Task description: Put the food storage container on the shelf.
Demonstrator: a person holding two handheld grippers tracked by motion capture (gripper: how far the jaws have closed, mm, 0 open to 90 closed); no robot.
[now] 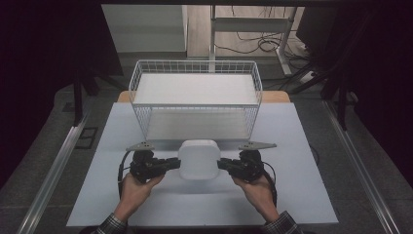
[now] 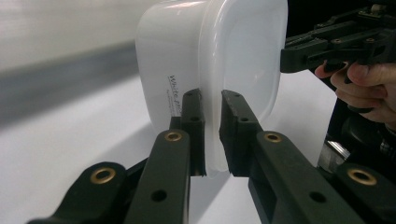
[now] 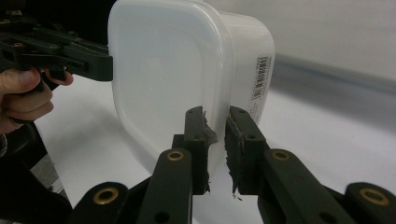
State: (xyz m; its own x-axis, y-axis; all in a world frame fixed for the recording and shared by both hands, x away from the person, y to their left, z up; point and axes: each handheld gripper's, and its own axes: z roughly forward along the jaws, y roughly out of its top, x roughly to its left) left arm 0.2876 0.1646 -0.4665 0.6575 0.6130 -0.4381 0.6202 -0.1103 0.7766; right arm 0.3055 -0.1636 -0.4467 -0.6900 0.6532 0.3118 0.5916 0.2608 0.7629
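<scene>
The high view looks forward and down from above the person's side onto the pale grey table top (image 1: 292, 195), taking in the white wire basket (image 1: 195, 95) beyond. Each gripper view rides close behind its own black jaws, facing inward across the table. All three views share the translucent white plastic lidded container (image 1: 197, 159) (image 2: 215, 60) (image 3: 187, 70), and each gripper view catches the opposite gripper

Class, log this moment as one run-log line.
left tongs: shut on tub rim | right tongs: shut on tub rim | basket: behind
</scene>
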